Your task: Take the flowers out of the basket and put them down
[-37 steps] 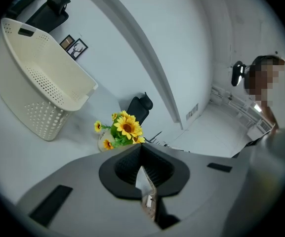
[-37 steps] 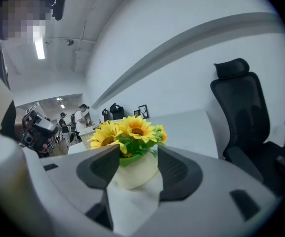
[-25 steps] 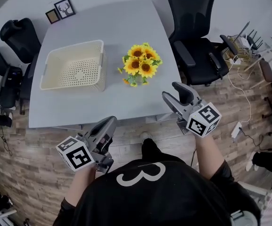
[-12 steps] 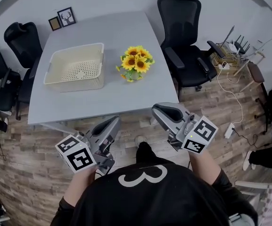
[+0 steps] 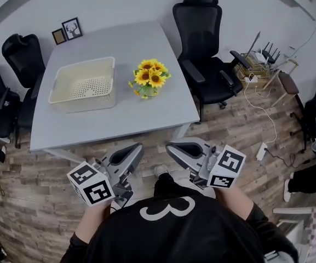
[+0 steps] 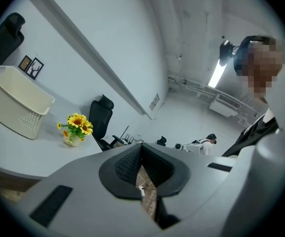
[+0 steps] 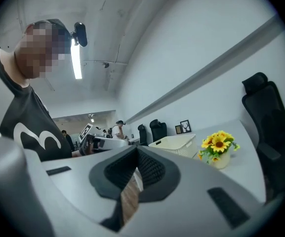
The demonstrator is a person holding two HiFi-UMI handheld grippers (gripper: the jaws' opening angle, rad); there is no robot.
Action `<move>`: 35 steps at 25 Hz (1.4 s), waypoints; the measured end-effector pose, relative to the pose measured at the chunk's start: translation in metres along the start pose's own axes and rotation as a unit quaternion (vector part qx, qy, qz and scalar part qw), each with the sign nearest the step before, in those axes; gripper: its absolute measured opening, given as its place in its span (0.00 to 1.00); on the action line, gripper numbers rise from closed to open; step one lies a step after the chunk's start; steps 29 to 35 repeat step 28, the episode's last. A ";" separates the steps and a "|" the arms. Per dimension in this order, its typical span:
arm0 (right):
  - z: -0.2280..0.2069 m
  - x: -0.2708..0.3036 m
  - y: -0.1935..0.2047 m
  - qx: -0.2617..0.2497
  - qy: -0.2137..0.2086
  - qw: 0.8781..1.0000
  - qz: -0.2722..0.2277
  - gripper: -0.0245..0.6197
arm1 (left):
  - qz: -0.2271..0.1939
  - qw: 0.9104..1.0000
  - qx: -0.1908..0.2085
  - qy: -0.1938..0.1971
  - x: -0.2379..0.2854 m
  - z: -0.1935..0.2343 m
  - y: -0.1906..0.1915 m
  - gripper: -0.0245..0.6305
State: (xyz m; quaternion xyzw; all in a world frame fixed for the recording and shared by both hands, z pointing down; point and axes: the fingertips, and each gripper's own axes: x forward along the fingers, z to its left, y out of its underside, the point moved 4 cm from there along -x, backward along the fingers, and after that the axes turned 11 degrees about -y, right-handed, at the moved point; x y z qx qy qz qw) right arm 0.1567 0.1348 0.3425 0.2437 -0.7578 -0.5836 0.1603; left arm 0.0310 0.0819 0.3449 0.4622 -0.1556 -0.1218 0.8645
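A small pot of yellow sunflowers (image 5: pixel 148 76) stands upright on the grey table (image 5: pixel 119 119), just right of the empty cream basket (image 5: pixel 84 84). Both grippers hang level in front of my chest, off the table's near edge and far from the flowers. My left gripper (image 5: pixel 136 148) is shut with nothing in it. The jaws of my right gripper (image 5: pixel 170 147) have just been closing and are now shut, empty too. In the left gripper view the flowers (image 6: pixel 76 127) and basket (image 6: pixel 14 100) lie far off; in the right gripper view, flowers (image 7: pixel 218 144) and basket (image 7: pixel 174 143) likewise.
Black office chairs stand to the table's right (image 5: pixel 201 43) and left (image 5: pixel 21 45). Two small picture frames (image 5: pixel 72 28) sit at the far corner. Cables and a stool (image 5: pixel 259 64) clutter the wooden floor on the right.
Both grippers have drawn back from the table towards my body and the table looks farther away. The right gripper's jaws went from open to shut. Flowers and basket stayed put.
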 end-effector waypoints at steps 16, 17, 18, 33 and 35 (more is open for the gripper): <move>0.003 -0.012 0.024 0.035 0.013 0.999 0.011 0.05 | 0.017 0.999 -0.023 0.017 0.002 -0.008 0.024 0.05; 0.002 -0.012 0.025 0.036 0.015 0.999 0.012 0.05 | 0.017 0.999 -0.027 0.020 0.001 -0.007 0.025 0.05; 0.002 -0.014 0.026 0.038 0.019 0.999 0.011 0.05 | 0.017 0.999 -0.032 0.022 0.001 -0.007 0.026 0.05; -0.001 -0.027 0.036 0.048 0.039 0.998 0.004 0.05 | 0.025 0.998 -0.051 0.020 0.008 -0.001 0.037 0.05; -0.001 -0.027 0.036 0.048 0.039 0.998 0.004 0.05 | 0.025 0.998 -0.051 0.020 0.008 -0.001 0.037 0.05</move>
